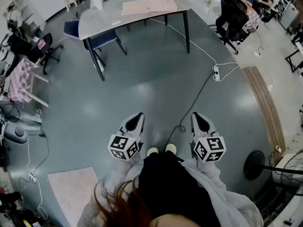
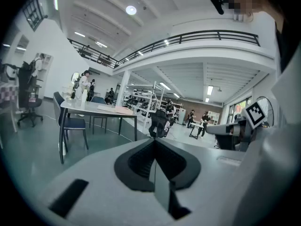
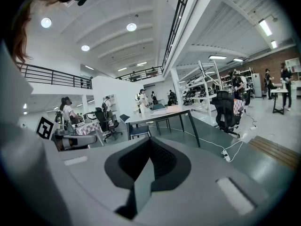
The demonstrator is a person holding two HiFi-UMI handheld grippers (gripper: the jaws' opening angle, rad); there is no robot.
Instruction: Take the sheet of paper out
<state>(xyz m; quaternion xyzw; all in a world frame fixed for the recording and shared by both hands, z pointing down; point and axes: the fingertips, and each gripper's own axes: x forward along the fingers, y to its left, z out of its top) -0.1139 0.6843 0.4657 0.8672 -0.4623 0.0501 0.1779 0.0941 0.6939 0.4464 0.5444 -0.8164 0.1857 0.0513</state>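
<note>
Closest in, the person's two shoes (image 1: 152, 151) stand on the grey-blue floor (image 1: 142, 84). Either side of them, both tools are held low in front of the body and aimed forward, tilted slightly down. The left hand-held gripper (image 1: 136, 121) is clenched, its jaws pressed together on nothing. The right hand-held gripper (image 1: 200, 122) looks the same in its own view, with its jaws meeting along one seam and nothing between them.

A dark cable (image 1: 196, 98) runs along the floor from near the shoes up to a white power strip (image 1: 217, 72). From there a white cable (image 1: 199, 44) leads on beneath the worktop (image 1: 99, 18).

That worktop is grey with dark legs and stands well apart from both tools, across open floor. A blue chair (image 1: 78, 30) is tucked at its left end. The pink papers (image 1: 149, 4) lie flat on its far right part. Whether they are loose sheets or a folder cannot be told at this distance. A black office chair (image 1: 232, 15) stands to the right of the worktop.
</note>
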